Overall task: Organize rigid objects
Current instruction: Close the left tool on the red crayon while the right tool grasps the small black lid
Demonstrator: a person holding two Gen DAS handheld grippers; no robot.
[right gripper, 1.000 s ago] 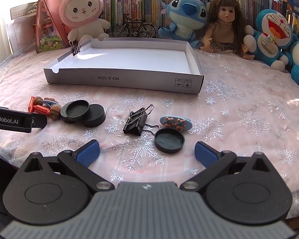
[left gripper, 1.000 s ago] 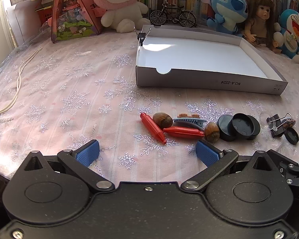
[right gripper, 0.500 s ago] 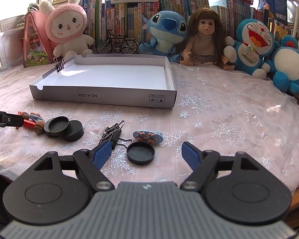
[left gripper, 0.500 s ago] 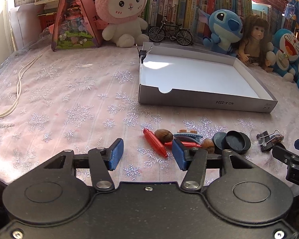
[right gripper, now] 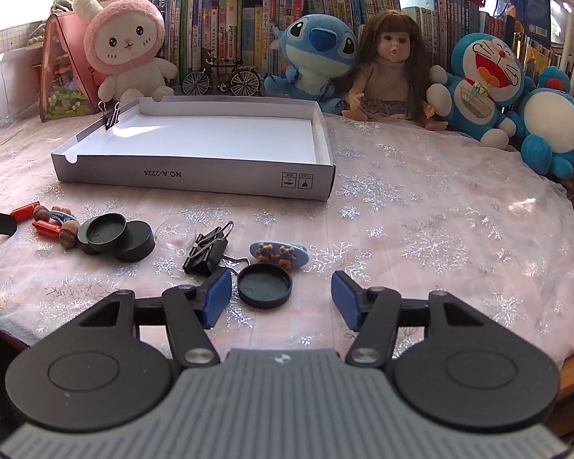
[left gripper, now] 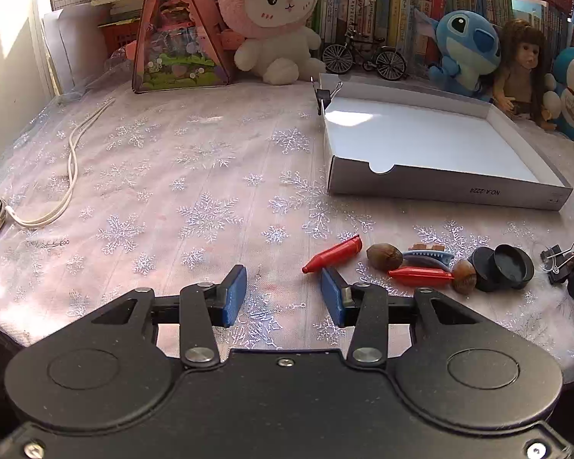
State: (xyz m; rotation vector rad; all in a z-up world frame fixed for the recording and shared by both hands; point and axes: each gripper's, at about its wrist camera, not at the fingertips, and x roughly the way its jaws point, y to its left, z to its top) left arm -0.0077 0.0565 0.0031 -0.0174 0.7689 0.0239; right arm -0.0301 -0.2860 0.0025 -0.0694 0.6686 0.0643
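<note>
My left gripper [left gripper: 284, 296] hangs over bare cloth, its jaws closing on nothing. Just past its right fingertip lies a red cone-shaped piece [left gripper: 333, 254]. Further right are a brown nut [left gripper: 384, 256], a blue hair clip [left gripper: 426, 258], a second red piece [left gripper: 421, 277] and black round lids [left gripper: 503, 267]. My right gripper [right gripper: 282, 300] is also closing. A single black lid [right gripper: 264, 286] lies on the cloth between its fingers, close to the left pad and untouched by either. A blue oval clip with bears [right gripper: 279, 254] and black binder clips [right gripper: 206, 250] lie just beyond.
An empty white cardboard box [right gripper: 195, 179] stands behind the objects, with a binder clip [right gripper: 111, 118] on its far left rim. Plush toys, a doll, a model bicycle and books line the back. A white cable [left gripper: 72, 160] lies at the far left.
Both grippers' jaws have narrowed a lot. The left gripper has drawn back and to the left of the pile. The nearer red piece has swung round, its tip now pointing left.
</note>
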